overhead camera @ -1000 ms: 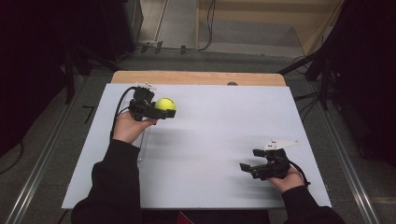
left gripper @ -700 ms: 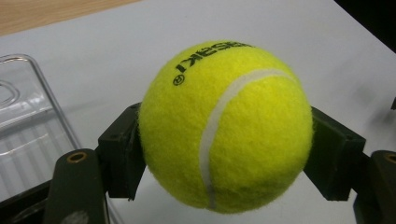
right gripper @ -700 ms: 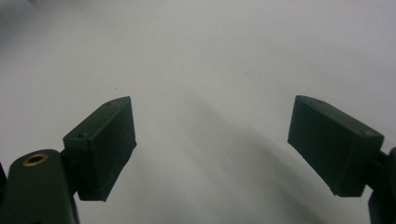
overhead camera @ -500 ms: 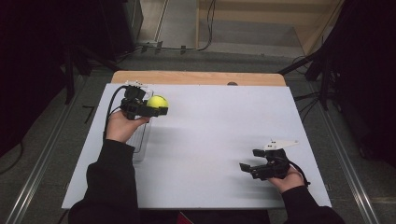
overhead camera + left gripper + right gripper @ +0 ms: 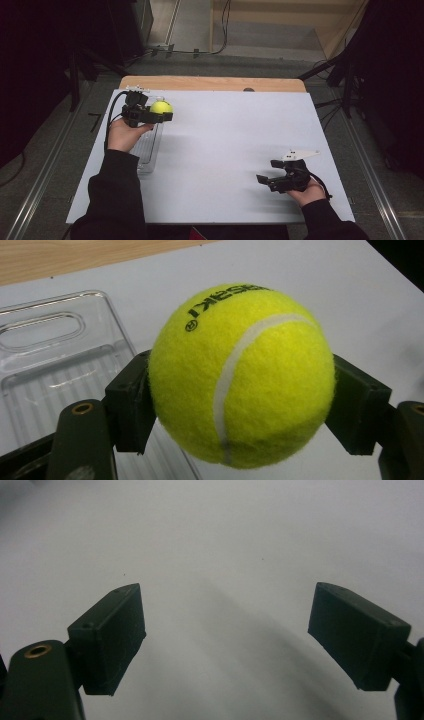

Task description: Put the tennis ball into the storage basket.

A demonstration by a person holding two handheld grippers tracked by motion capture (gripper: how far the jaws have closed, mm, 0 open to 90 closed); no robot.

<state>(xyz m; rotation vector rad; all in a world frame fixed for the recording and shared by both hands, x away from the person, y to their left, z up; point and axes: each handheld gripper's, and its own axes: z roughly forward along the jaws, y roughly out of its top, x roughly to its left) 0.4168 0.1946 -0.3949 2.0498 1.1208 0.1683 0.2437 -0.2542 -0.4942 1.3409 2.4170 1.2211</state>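
One tennis ball (image 5: 241, 374), clamped in left claw (image 5: 159, 116) above clear tray (image 5: 148, 150), far left of bench (image 5: 225, 150); right claw (image 5: 267, 181) apart, idle. Next, likely: lower and release into tray.

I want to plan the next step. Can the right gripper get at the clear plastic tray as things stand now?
Probably yes, with a long reach. The right gripper is open and holds nothing, and bare table lies between it and the clear tray. The left gripper, holding the tennis ball, hangs above the tray's far end.
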